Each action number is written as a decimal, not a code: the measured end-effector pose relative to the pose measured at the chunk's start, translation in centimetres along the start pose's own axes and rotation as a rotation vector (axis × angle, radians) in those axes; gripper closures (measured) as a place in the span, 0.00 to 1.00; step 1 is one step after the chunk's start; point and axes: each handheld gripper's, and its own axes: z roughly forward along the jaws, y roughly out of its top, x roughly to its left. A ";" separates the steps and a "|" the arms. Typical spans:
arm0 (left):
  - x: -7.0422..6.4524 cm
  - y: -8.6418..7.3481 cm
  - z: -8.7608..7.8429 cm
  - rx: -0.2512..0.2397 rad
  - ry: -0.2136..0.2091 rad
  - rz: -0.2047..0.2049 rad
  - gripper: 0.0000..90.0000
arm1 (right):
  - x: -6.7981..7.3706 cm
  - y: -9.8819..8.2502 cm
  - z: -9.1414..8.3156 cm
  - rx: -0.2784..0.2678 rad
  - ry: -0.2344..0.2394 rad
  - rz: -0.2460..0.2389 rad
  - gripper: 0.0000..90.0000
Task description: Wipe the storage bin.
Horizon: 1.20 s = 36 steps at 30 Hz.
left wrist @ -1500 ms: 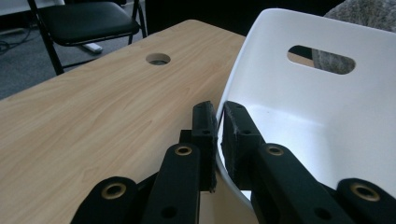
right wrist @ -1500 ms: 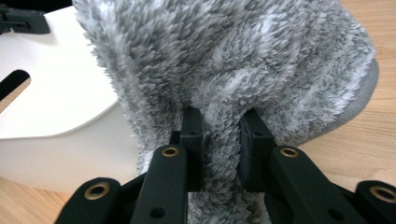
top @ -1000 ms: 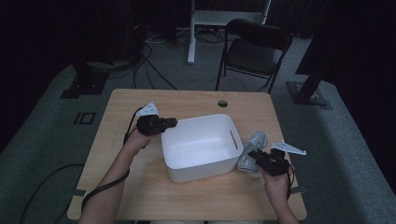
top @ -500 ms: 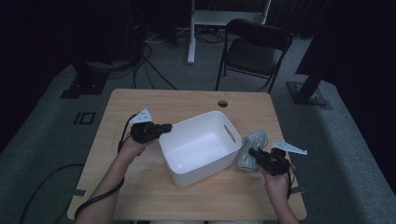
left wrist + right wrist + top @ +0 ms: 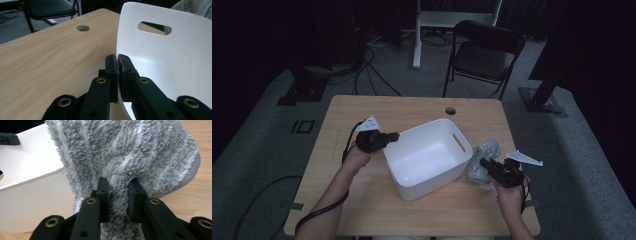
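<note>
A: Where's the white rectangular plastic bin (image 5: 428, 159) w/ the slot handles sitting rn?

B: Mid tabletop, on the light wood-grain tabletop (image 5: 412, 107). It's sitting skewed, corners not lining up w/ the tabletop edges. In the high view it's looking tilted, left side lifted a bit, but can't tell for sure.

A: And the left claw (image 5: 393, 135)?

B: It's pinching the bin's left rim. In the left gripper view the thin white wall (image 5: 160, 57) is running right between the two black jaws, pads pressing on both sides. Left claw (image 5: 117, 67) jaws have just been closing further, w/ the wall between them. The slot handle on the far wall is showing thru to the wood behind.

A: Right side?

B: The right claw (image 5: 484, 163) is gripping a fluffy grey-and-white striped cloth item (image 5: 482, 159), prob a fuzzy sock or mitt. It's lying on the tabletop just right of the bin, touching or nearly touching its outer wall. In the right gripper view the right claw (image 5: 118, 192) jaws are standing narrow w/ a fold of the fluffy fabric (image 5: 140, 152) squeezed between them, white bin wall to the left.

A: Anything else around?

B: A round cable hole (image 5: 450, 110) is sitting near the tabletop's far edge. Behind that, a black folding chair (image 5: 484, 55) is standing on the grey carpet.
</note>
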 end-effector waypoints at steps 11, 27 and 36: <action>-1.4 -1.4 -2.1 -0.024 0.095 -0.054 0.97 | 0.1 0.1 -0.1 -0.005 -0.002 -0.004 0.84; -1.6 -1.8 -2.2 -0.036 0.092 -0.075 0.97 | 2.2 1.3 -1.3 -0.059 0.048 -0.072 0.84; -1.4 -1.8 -2.2 -0.036 0.076 -0.063 0.97 | 4.1 1.4 1.9 -0.002 0.074 -0.125 0.84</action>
